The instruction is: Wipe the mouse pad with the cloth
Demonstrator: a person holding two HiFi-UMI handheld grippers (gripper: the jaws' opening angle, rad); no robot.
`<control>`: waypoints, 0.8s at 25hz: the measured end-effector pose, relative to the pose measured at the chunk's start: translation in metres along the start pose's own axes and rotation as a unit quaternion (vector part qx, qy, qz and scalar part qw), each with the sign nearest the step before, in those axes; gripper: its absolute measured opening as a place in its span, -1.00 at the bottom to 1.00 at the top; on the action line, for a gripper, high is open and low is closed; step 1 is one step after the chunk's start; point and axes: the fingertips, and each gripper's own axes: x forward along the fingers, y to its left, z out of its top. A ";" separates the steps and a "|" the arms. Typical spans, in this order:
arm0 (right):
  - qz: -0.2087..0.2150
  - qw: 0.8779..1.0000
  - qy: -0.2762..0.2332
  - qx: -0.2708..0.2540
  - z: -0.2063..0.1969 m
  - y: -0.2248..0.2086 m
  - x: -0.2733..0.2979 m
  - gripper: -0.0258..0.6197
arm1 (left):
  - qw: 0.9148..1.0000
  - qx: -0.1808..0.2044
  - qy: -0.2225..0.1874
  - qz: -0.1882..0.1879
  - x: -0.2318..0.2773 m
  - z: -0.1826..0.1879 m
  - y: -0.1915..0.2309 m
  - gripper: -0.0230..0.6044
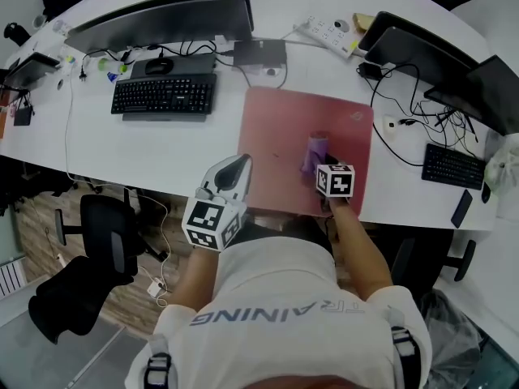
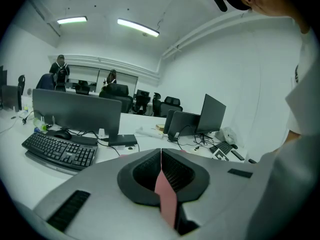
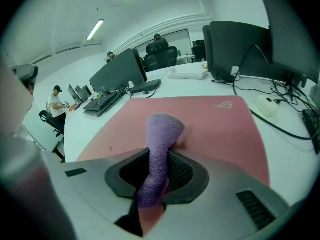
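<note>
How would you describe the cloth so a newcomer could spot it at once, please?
On the white desk, right of the larger black keyboard, lies a large pink mouse pad. On it is a fuzzy purple cloth, pinched in the right gripper's jaws; nothing nearby is purple.

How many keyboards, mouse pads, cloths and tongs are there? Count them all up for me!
Keyboards: 2, the second at the far right
Mouse pad: 1, pink
Cloth: 1, purple
Tongs: 2, the left tongs and the right tongs
Total: 6
</note>
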 end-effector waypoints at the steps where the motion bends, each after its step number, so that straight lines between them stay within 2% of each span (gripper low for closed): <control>1: -0.003 1.000 -0.001 0.001 -0.001 -0.011 -0.005 -0.61 | 1.000 0.001 0.000 -0.002 0.006 0.000 -0.008 -0.82; 9: -0.062 0.998 -0.009 -0.031 -0.014 -0.104 -0.049 -0.61 | 0.999 0.010 -0.003 -0.032 0.051 0.006 -0.066 -0.82; 14: -0.111 0.994 -0.011 -0.017 -0.029 -0.159 -0.079 -0.61 | 0.999 0.018 -0.002 -0.050 0.068 0.009 -0.089 -0.82; 20: -0.145 0.989 -0.017 0.002 -0.038 -0.187 -0.096 -0.61 | 0.998 0.019 0.007 -0.055 0.070 0.005 -0.092 -0.82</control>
